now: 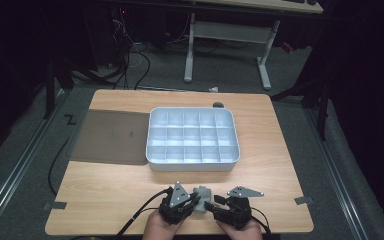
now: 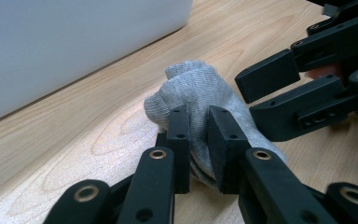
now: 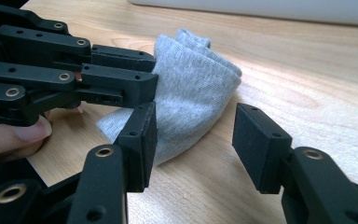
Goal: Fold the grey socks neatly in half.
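A folded grey sock (image 1: 202,192) lies on the wooden table near its front edge, between my two grippers. In the left gripper view my left gripper (image 2: 198,140) is shut on the near end of the sock (image 2: 196,88), pinching the cloth between its pads. My right gripper (image 3: 193,135) stands open, its left pad beside the sock (image 3: 191,93) and its right pad over bare wood. From above, the left gripper (image 1: 196,202) and the right gripper (image 1: 211,204) point toward each other, close together.
A white tray (image 1: 195,165) with several empty compartments sits at the table's middle, just beyond the sock. A dark grey flat sheet (image 1: 110,137) lies to its left. A small dark object (image 1: 218,105) rests at the far edge.
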The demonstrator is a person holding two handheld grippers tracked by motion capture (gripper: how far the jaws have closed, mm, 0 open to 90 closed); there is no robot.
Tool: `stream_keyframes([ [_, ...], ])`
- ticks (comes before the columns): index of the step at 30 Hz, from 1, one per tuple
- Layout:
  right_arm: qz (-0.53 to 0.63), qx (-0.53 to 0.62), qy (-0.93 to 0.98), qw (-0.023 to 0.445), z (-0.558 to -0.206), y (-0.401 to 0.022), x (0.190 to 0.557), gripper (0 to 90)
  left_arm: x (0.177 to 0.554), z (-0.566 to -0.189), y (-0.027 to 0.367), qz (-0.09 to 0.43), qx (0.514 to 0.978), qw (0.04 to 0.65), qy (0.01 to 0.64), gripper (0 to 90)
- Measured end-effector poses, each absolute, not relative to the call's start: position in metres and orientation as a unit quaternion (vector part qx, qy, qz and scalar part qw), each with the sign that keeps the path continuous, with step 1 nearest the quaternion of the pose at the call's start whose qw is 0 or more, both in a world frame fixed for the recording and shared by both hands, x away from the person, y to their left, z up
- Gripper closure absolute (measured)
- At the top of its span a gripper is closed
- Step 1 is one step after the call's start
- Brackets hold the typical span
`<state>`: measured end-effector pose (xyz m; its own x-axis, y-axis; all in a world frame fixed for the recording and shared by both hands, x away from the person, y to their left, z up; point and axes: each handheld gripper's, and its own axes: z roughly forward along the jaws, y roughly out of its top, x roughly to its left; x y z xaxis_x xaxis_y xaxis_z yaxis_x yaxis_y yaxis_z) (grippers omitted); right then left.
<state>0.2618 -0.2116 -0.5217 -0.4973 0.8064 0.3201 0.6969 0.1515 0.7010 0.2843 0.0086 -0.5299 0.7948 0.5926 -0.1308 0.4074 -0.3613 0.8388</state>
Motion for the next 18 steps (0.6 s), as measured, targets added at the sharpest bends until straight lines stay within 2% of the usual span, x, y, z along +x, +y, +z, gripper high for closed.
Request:
stream_keyframes([
  [7,0.414,0.510,0.754,0.016,-0.524,-0.213,0.270,46.5,0.286,-0.529,0.010,0.083,0.819,0.475,0.311,79.2],
  [18,0.416,0.520,0.746,-0.022,-0.524,-0.206,0.276,43.7,0.288,-0.529,0.013,0.076,0.819,0.474,0.315,79.1],
])
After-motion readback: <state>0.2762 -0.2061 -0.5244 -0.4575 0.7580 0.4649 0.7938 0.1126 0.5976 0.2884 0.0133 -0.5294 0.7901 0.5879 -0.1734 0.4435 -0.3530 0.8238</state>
